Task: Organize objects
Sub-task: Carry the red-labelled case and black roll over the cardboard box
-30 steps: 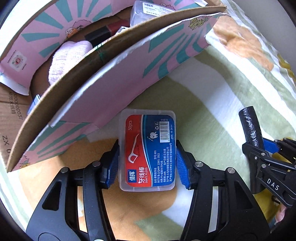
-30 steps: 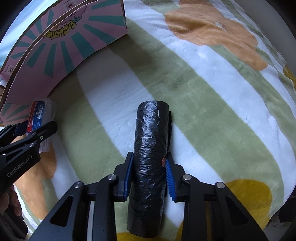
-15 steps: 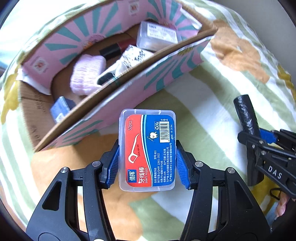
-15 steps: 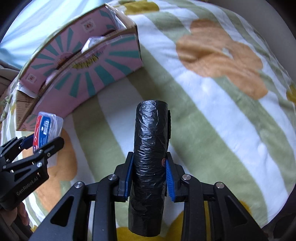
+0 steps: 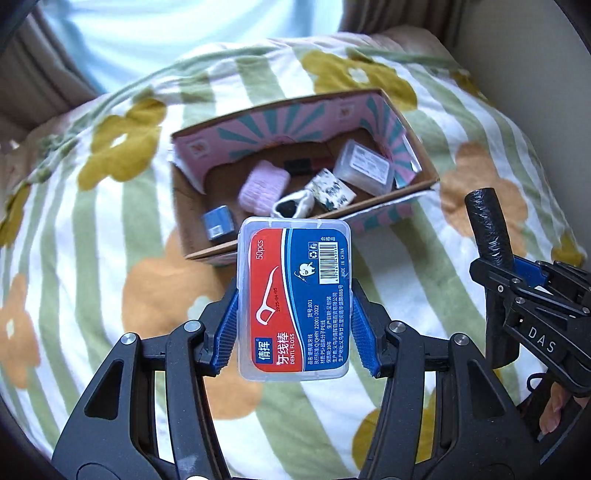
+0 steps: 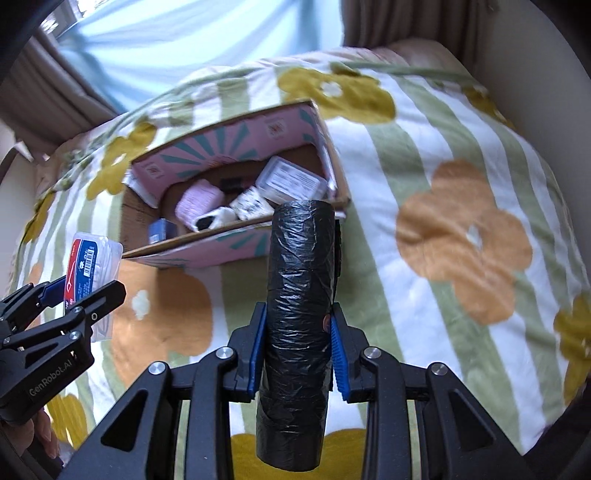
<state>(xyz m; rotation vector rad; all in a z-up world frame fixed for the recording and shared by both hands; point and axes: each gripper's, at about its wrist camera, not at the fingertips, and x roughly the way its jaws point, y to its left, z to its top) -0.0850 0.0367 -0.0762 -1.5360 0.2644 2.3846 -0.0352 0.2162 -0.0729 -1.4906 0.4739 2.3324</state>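
My left gripper is shut on a clear dental floss box with a red and blue label, held in the air above the blanket. My right gripper is shut on a black roll of bin bags, also lifted. Ahead lies an open cardboard box with pink and teal flaps; inside are a pink towel, a clear case, a blue packet and a patterned white item. In the right wrist view the floss box appears at the left.
A striped blanket with yellow and orange flowers covers the bed. Curtains and a bright window stand behind it. A pale wall runs along the right side.
Both grippers have risen and drawn back from the blanket with their loads. The cardboard box now sits farther off and its inside shows fully.
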